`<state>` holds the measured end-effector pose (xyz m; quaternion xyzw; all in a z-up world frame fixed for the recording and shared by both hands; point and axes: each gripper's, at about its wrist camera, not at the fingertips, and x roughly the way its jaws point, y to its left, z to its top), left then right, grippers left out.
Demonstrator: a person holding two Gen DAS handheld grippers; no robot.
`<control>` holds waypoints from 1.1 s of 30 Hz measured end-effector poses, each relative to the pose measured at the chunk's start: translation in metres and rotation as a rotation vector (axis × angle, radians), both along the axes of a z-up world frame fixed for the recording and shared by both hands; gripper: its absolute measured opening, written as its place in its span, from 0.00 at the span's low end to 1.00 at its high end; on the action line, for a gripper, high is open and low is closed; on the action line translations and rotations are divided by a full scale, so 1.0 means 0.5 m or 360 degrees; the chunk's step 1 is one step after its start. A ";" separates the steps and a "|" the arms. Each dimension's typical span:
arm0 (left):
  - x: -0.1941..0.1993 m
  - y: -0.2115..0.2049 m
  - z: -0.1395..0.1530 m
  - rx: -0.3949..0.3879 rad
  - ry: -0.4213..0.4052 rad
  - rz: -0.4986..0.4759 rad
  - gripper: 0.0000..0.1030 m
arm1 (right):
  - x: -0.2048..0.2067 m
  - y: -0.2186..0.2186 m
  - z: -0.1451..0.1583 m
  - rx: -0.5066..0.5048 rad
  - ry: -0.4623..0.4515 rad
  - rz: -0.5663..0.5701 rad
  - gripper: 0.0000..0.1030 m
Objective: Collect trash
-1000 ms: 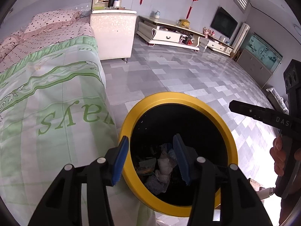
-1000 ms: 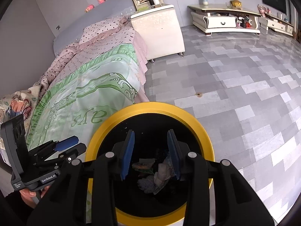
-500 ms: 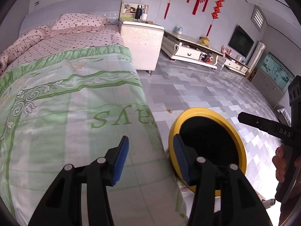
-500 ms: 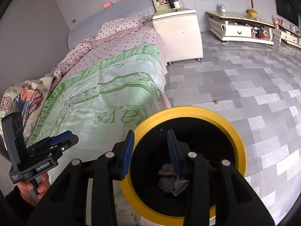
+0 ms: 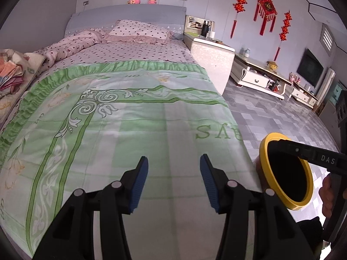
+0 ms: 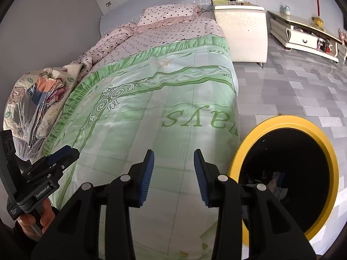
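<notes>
Both grippers hang over the soft green and white quilted bed cover [image 5: 134, 130], the left gripper [image 5: 174, 181] and the right gripper [image 6: 173, 176] each with blue ridged fingers spread wide and holding nothing. The round black trash bin with a shiny yellow rim [image 6: 288, 173] stands on the grey tiled floor [image 6: 303, 91] just beside the bed. Crumpled trash [image 6: 275, 182] lies deep inside it.

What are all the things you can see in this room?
trash bin: 1, yellow rim, black inside, on the floor beside the bed
trash: a few scraps, inside the bin
bed cover: 1, green and white, on the bed
pillow: 1, pink with dots, at the headboard
bedside cabinet: 1, white, right of the bed
TV stand: 1, white, along the wall
red hangings: 4, on the wall
left tool: open, empty, over the bed
right tool: open, empty, over the bed edge
</notes>
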<state>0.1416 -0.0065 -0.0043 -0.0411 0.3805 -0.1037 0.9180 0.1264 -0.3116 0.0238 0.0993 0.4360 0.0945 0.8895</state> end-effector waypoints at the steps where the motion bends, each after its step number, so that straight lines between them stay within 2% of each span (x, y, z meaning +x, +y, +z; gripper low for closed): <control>1: -0.005 0.013 -0.004 0.0002 -0.0003 0.0022 0.53 | -0.005 0.018 -0.006 -0.0032 -0.0007 -0.0006 0.48; 3: -0.023 0.040 -0.014 -0.0007 -0.0026 0.0067 0.63 | -0.012 0.045 -0.018 -0.0073 0.0000 -0.0009 0.49; 5: -0.040 0.056 -0.021 0.0008 -0.0049 0.0100 0.70 | -0.022 0.069 -0.029 -0.0086 0.0005 -0.0009 0.57; 7: -0.058 0.071 -0.027 0.0037 -0.0069 0.0137 0.75 | -0.031 0.093 -0.038 -0.0142 0.0002 -0.0043 0.59; 9: -0.076 0.081 -0.030 0.0059 -0.0090 0.0168 0.82 | -0.043 0.098 -0.047 -0.0150 -0.0020 -0.0087 0.68; 10: -0.090 0.087 -0.030 0.0072 -0.0116 0.0187 0.85 | -0.050 0.098 -0.049 -0.0148 -0.0040 -0.0114 0.76; 12: -0.112 0.095 -0.028 0.0088 -0.0172 0.0219 0.88 | -0.064 0.098 -0.048 -0.0173 -0.0100 -0.0159 0.80; 14: -0.134 0.100 -0.016 0.0082 -0.0226 0.0243 0.91 | -0.086 0.101 -0.041 -0.0222 -0.0195 -0.0222 0.90; 18: -0.174 0.113 0.011 0.0017 -0.0299 0.0271 0.92 | -0.121 0.104 -0.016 -0.0279 -0.0317 -0.0287 0.92; 22: -0.217 0.106 0.039 0.0043 -0.0375 0.0294 0.92 | -0.157 0.111 0.016 -0.0307 -0.0441 -0.0298 0.92; 24: -0.235 0.101 0.048 0.0036 -0.0401 0.0317 0.92 | -0.169 0.118 0.026 -0.0368 -0.0449 -0.0304 0.92; 27: -0.254 0.094 0.054 0.0004 -0.0413 0.0315 0.92 | -0.199 0.121 0.030 -0.0358 -0.0486 -0.0325 0.92; 31: -0.274 0.079 0.048 0.0045 -0.0475 0.0333 0.92 | -0.245 0.136 0.031 -0.0431 -0.0649 -0.0357 0.92; 33: -0.283 0.072 0.045 0.0073 -0.0504 0.0334 0.92 | -0.261 0.139 0.028 -0.0425 -0.0678 -0.0367 0.92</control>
